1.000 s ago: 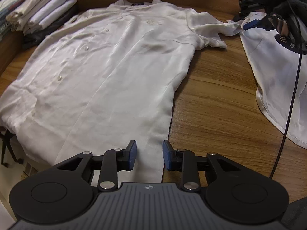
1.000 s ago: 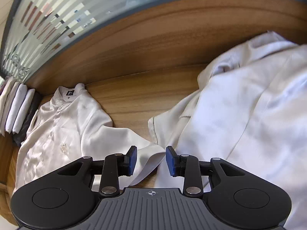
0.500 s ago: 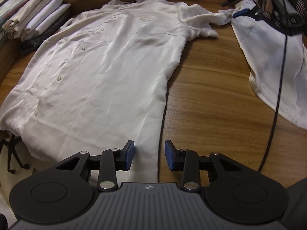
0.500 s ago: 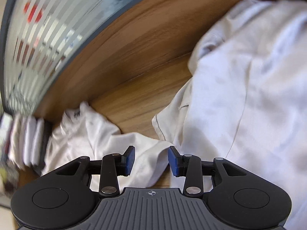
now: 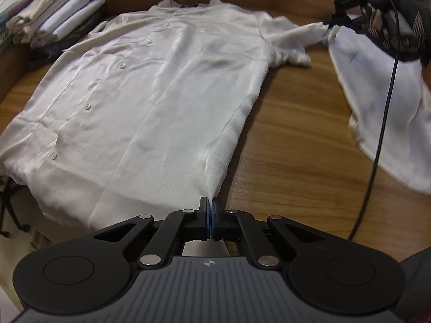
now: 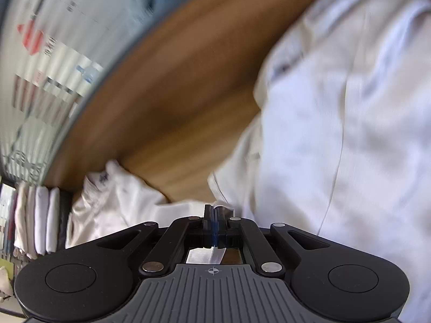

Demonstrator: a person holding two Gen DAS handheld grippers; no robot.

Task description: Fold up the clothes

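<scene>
A white button-up shirt (image 5: 150, 86) lies spread face up on the wooden table (image 5: 296, 140), collar at the far side. My left gripper (image 5: 209, 205) is shut on the shirt's near right hem corner, and the cloth rises in a ridge to the pads. My right gripper (image 6: 214, 212) is shut on the end of the shirt's right sleeve (image 6: 175, 211); it shows in the left wrist view (image 5: 330, 23) at the far right, with the sleeve (image 5: 293, 36) stretched toward it. The right wrist view is blurred.
A second white garment (image 5: 390, 99) lies at the right, also seen in the right wrist view (image 6: 350, 123). A stack of folded clothes (image 5: 56, 18) sits at the far left. A black cable (image 5: 382, 123) hangs over the table's right part. The table edge is near left.
Both grippers were open and have shut on the shirt: the left on the hem corner, the right on the sleeve end. The sleeve is now pulled out to the right.
</scene>
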